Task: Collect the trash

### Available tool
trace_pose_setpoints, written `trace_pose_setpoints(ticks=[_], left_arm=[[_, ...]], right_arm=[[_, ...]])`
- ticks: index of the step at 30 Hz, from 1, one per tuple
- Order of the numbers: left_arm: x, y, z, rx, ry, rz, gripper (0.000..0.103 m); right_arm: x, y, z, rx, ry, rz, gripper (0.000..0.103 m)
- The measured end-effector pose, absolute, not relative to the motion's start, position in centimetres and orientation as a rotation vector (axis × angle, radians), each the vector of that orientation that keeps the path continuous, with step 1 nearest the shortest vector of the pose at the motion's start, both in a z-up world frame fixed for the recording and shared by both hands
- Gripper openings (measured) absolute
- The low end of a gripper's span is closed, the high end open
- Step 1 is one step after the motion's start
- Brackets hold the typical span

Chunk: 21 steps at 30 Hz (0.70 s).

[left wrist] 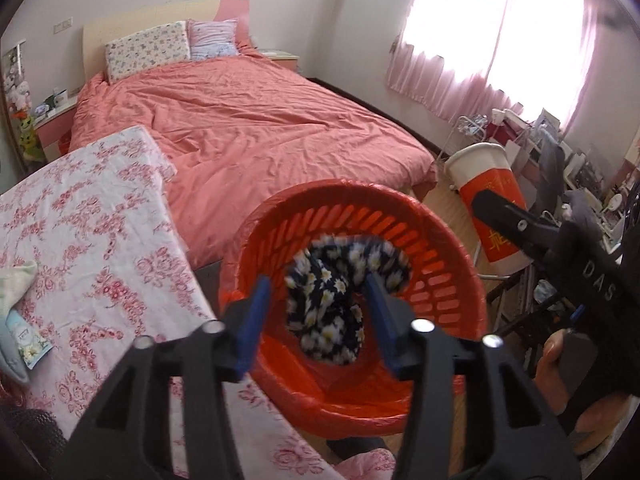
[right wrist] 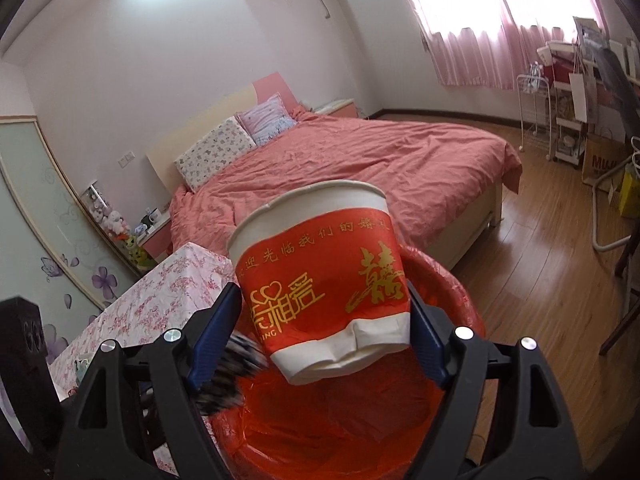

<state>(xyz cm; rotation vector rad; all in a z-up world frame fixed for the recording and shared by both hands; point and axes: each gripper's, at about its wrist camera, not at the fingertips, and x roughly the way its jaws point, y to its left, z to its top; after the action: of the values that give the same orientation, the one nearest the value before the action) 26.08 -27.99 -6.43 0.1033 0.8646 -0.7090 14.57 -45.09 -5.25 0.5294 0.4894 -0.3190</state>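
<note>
floral cloth (left wrist: 340,300): dark fabric with white daisy print, soft, crumpled, blurred; sits between the left jaws and beyond them, inside the bin. The pads look clear of it, so I read it as let go, likely mid-drop.
left gripper (left wrist: 318,312): jaws spread about halfway, nothing pinched, tips over the bin mouth.
paper cup (right wrist: 324,280): thin white paper, red band with gold lettering, rolled rim, tapered. Base wall is dented. Held tilted between the right jaws, above the bin.
right gripper (right wrist: 324,328): jaws wide, pinching the cup at its lower half, one pad on each side.
bin (left wrist: 448,276): red slotted plastic basket, round, lined with a glossy red bag; directly below both sets of jaws, tipped toward the left camera.
risk, cloth: could drape over the rim and snag if it falls off-centre; light fabric, drifts.
risk, cup: crushable wall plus taper, so the grip could slip or the cup fold further. Released tilted, it may hit the rim and bounce to the floor.
risk, bin: light and already leaning; a knock from either jaw could tip it.
risk, liner: loose bag may bunch up under the cloth.
surface (left wrist: 92,232): left of the left jaws, pink floral cover, flat.
</note>
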Motion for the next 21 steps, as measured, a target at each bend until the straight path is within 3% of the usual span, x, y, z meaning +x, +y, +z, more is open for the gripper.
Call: trace_pose_setpoints(ticks=[2,9,21], left_arm=[[26.3,-27.2,-6.9,0.108,0.875,-0.678,0.061],[25.2,-22.8,-6.2,0.118,0.835,-0.572,0.080],[21.2,-14.0,-2.2,0.076,0.744,-0.484,0.083]], right_arm=[[14.5,-45.2,-5.6,0.531,0.503,-0.323,0.086],[13.4,-43.3,-5.0,0.478,0.528,-0.350,0.087],[13.6,-36.5,-2.6,0.312,0.553,-0.269,0.087]])
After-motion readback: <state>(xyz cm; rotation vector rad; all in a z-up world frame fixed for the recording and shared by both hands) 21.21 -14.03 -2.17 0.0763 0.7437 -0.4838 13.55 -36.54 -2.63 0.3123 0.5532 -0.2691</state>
